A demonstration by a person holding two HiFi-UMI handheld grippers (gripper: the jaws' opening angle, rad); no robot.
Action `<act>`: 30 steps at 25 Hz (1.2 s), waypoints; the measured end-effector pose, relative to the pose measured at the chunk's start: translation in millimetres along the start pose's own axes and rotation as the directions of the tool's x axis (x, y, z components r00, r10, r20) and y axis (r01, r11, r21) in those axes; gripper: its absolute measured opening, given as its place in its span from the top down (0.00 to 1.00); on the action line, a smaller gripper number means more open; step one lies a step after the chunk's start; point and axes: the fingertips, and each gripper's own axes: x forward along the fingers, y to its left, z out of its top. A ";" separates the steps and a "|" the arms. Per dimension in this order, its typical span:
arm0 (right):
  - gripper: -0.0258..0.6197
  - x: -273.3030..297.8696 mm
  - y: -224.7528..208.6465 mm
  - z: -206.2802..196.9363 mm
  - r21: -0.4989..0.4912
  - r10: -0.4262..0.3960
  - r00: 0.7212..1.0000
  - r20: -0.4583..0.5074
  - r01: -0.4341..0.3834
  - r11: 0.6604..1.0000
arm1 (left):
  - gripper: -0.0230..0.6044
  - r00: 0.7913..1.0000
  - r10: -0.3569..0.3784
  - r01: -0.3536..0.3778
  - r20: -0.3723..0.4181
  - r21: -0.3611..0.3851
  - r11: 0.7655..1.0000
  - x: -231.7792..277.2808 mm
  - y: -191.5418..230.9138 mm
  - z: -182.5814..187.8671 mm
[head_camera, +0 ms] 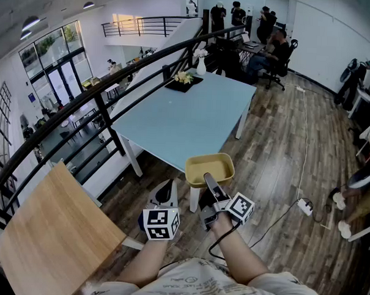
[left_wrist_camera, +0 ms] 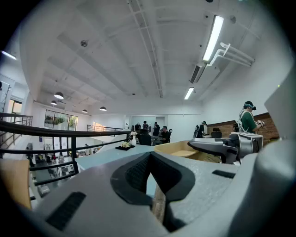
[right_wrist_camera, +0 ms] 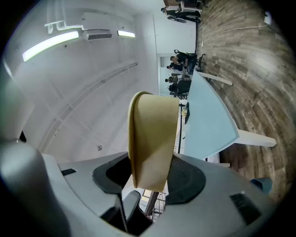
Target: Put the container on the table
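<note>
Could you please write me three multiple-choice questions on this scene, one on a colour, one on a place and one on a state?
1. What colour is the container?
A: red. B: yellow. C: black.
2. Where does the black tray stand?
A: at the blue table's far end. B: inside the container. C: under the blue table.
3. The right gripper is:
A: open and empty. B: shut on the black tray. C: shut on the container.

B: its walls show yellow.
A: it lies by the far edge.
C: the jaws clamp the container's wall.
</note>
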 end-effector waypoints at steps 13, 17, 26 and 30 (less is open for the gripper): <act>0.63 -7.0 -11.4 27.0 0.015 -0.001 1.000 -0.018 0.002 1.000 | 0.96 1.000 0.007 -0.007 -0.018 0.025 1.000 21.2 -28.4 -3.7; 0.63 -10.1 -17.3 42.0 -0.001 -0.005 0.999 -0.032 0.005 1.000 | 0.96 1.000 0.010 -0.009 -0.027 0.025 1.000 33.8 -43.7 -7.6; 0.63 -15.7 -26.7 71.2 0.022 -0.008 0.999 -0.036 0.009 1.000 | 0.96 0.999 0.015 -0.014 -0.032 0.036 0.999 53.9 -72.3 -7.5; 0.63 -13.7 -32.6 74.5 0.020 -0.002 0.999 -0.045 0.003 1.000 | 0.96 1.000 0.017 -0.016 -0.026 0.034 0.999 64.0 -75.3 -10.7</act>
